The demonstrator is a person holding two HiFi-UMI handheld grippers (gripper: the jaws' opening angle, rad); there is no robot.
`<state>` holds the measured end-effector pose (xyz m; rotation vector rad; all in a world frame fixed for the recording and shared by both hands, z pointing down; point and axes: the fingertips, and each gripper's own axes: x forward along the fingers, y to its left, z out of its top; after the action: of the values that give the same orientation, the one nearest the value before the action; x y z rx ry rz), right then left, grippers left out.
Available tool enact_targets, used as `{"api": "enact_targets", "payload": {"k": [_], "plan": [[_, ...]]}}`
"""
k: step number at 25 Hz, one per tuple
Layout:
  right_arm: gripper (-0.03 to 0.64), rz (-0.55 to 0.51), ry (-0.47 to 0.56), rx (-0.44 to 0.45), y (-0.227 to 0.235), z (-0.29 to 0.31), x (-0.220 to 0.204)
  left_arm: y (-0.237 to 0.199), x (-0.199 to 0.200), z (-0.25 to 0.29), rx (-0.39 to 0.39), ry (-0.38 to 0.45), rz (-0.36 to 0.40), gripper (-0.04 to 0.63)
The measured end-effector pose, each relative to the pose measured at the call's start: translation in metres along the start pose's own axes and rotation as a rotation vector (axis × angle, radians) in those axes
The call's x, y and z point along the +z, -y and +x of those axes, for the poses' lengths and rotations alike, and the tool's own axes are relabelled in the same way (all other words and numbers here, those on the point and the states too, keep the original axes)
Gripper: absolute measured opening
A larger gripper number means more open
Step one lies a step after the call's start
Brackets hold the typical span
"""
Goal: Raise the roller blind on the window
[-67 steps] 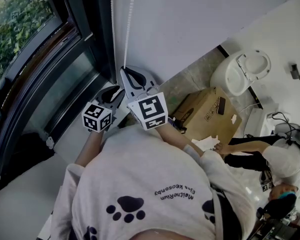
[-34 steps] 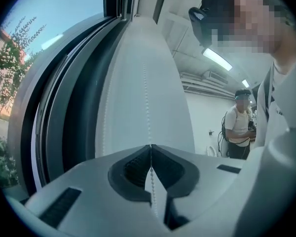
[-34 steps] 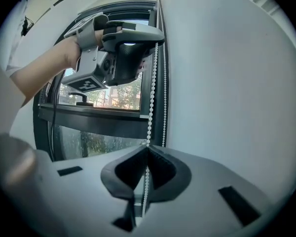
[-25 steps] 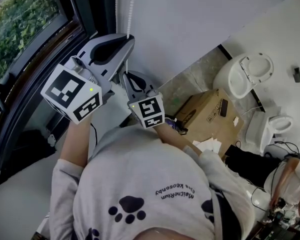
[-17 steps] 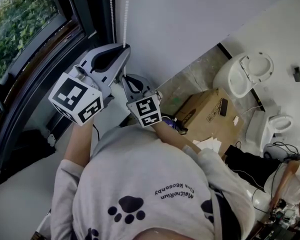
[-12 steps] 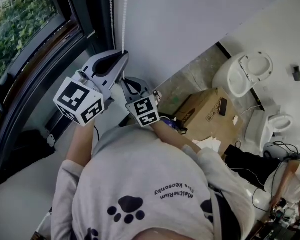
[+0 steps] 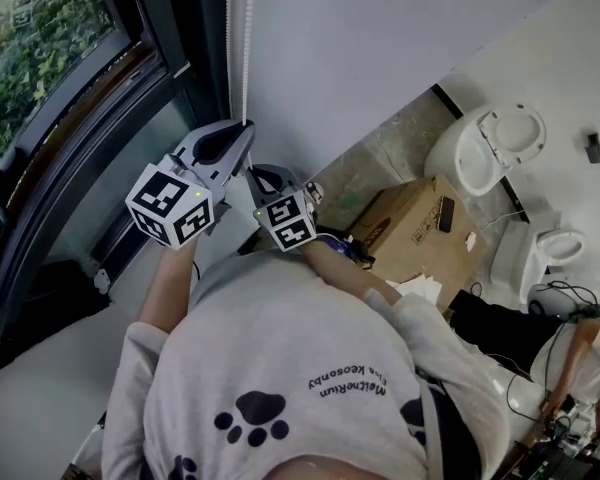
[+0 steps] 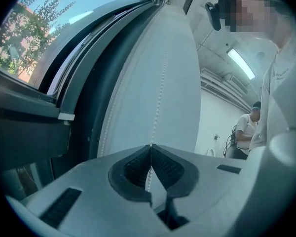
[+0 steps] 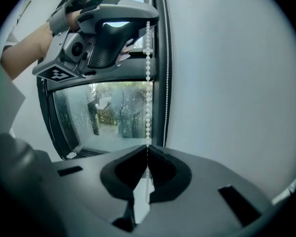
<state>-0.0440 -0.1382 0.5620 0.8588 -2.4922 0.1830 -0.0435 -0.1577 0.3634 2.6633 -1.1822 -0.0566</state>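
Dim daylight (fisheye-warped edges)

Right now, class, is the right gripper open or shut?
Shut. The right gripper has its jaws closed together on the bead chain, which runs down between them.

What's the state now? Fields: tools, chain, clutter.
left tool: shut on chain
right tool: shut on chain, below left tool
chain: runs straight between the tools, beside window
clutter: box, toilet
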Motion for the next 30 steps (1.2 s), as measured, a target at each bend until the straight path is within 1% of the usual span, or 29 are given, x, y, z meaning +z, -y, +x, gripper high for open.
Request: {"api": "enact_targets", "payload": {"k": [2, 7, 10, 13, 15, 16, 17, 18, 21, 24, 26, 30], "plan": [[0.011, -0.006, -0.022, 0.003, 0.000, 0.002, -0.007, -0.002, -0.006, 0.001, 0.002, -0.009, -0.014, 0.012], [0.011, 0.050, -0.086, 0.030, -0.003, 0.006, -0.024, -0.007, -0.025, 0.002, 0.006, -0.042, -0.042, 0.012], [0.011, 0.063, -0.118, 0.039, -0.005, 0.008, -0.032, -0.009, -0.034, 0.001, 0.008, -0.051, -0.059, 0.012], [0.011, 0.061, -0.136, 0.046, -0.007, 0.009, -0.036, -0.008, -0.039, 0.003, 0.003, -0.058, -0.070, 0.012], [0.014, 0.059, -0.127, 0.064, -0.009, 0.010, -0.034, -0.007, -0.041, 0.004, 0.000, -0.059, -0.074, 0.012], [0.048, 0.060, -0.112, 0.075, -0.011, 0.009, -0.030, -0.007, -0.042, 0.005, -0.001, -0.059, -0.074, 0.012], [0.118, 0.061, -0.094, 0.086, -0.012, 0.007, -0.024, -0.006, -0.042, 0.005, -0.002, -0.060, -0.073, 0.012], [0.157, 0.062, -0.074, 0.094, -0.012, 0.004, -0.018, -0.006, -0.042, 0.005, -0.003, -0.061, -0.071, 0.012], [0.158, 0.090, 0.005, 0.095, -0.007, -0.018, 0.014, -0.006, -0.042, 0.005, -0.001, -0.057, -0.066, 0.012], [0.156, 0.130, 0.105, 0.071, 0.004, -0.052, 0.059, -0.010, -0.041, 0.004, 0.006, -0.048, -0.061, 0.012], [0.149, 0.128, 0.160, 0.052, 0.009, -0.075, 0.087, -0.012, -0.041, 0.003, 0.009, -0.046, -0.057, 0.012], [0.146, 0.101, 0.316, 0.038, 0.007, -0.111, 0.154, -0.012, -0.040, 0.004, 0.006, -0.044, -0.054, 0.012]]}}
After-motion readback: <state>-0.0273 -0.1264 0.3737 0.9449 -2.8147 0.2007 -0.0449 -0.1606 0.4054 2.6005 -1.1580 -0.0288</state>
